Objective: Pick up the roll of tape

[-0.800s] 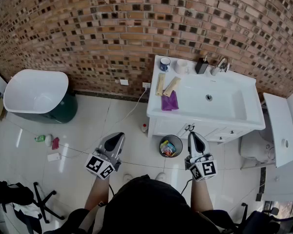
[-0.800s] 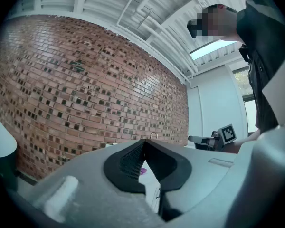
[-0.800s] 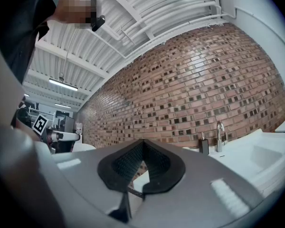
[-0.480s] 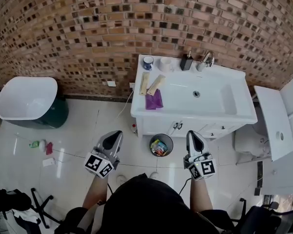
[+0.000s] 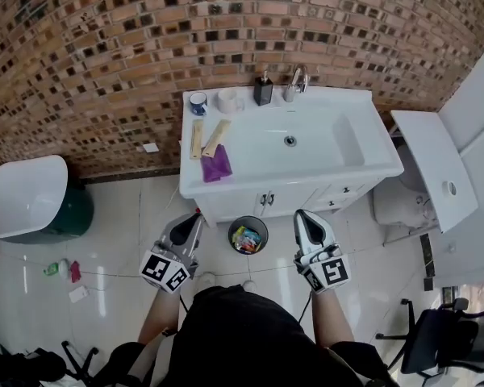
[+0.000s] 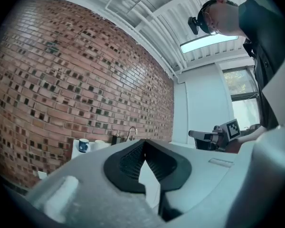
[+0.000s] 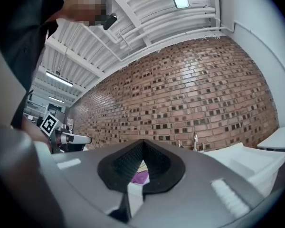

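Head view: our left gripper (image 5: pixel 192 220) and right gripper (image 5: pixel 305 218) lower centre; roll of tape (image 5: pixel 228 99) upper centre on sink (image 5: pixel 315 147) ledge, beside blue mug (image 5: pixel 198 103). Left gripper view: jaws closed, empty. Right gripper view: closed, empty too.

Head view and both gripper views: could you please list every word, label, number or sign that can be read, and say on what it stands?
No legible words or numbers in any view.
Left tool and right tool: black-and-white square marker patterns only, no letters.
Mug: blue print, too small to read.
Wrappers in the trash bin: colourful, print too small to read.
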Motion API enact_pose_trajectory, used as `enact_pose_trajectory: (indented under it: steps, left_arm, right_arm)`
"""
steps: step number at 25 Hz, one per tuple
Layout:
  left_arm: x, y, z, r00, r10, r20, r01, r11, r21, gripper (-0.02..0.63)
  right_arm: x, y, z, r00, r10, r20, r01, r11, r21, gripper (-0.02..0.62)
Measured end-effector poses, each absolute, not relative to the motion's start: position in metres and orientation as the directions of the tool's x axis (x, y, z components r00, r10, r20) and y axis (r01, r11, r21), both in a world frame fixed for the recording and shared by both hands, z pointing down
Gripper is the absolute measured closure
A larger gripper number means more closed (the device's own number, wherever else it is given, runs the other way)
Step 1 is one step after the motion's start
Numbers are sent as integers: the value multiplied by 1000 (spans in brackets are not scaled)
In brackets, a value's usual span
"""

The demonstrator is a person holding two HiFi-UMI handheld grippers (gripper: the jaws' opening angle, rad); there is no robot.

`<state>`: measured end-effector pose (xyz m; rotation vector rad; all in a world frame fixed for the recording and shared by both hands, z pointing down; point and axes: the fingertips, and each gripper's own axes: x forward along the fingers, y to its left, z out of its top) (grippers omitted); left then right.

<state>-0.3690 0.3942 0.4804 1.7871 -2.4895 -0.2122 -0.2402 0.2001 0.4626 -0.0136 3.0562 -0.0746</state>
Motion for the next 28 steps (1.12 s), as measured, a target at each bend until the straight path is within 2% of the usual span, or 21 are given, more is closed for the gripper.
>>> enact_pose_trajectory:
  steps: [11, 21, 28]
  left_arm:
    - [-390, 350, 466, -105, -994, -37, -985, 98, 145, 604]
    - [-414, 340, 457, 71, -994, -82, -984, -84, 159, 604]
    - [-396, 316, 457, 244, -965, -100, -952, -258, 168, 604]
  right_arm:
    - [-229, 177, 464, -970, -218, -110, -203, 970, -132, 592]
    - [-230, 199, 452, -923, -368, -113, -356, 928, -112, 592]
    - [-197, 209, 443, -848, -515, -125, -507, 857, -95, 592]
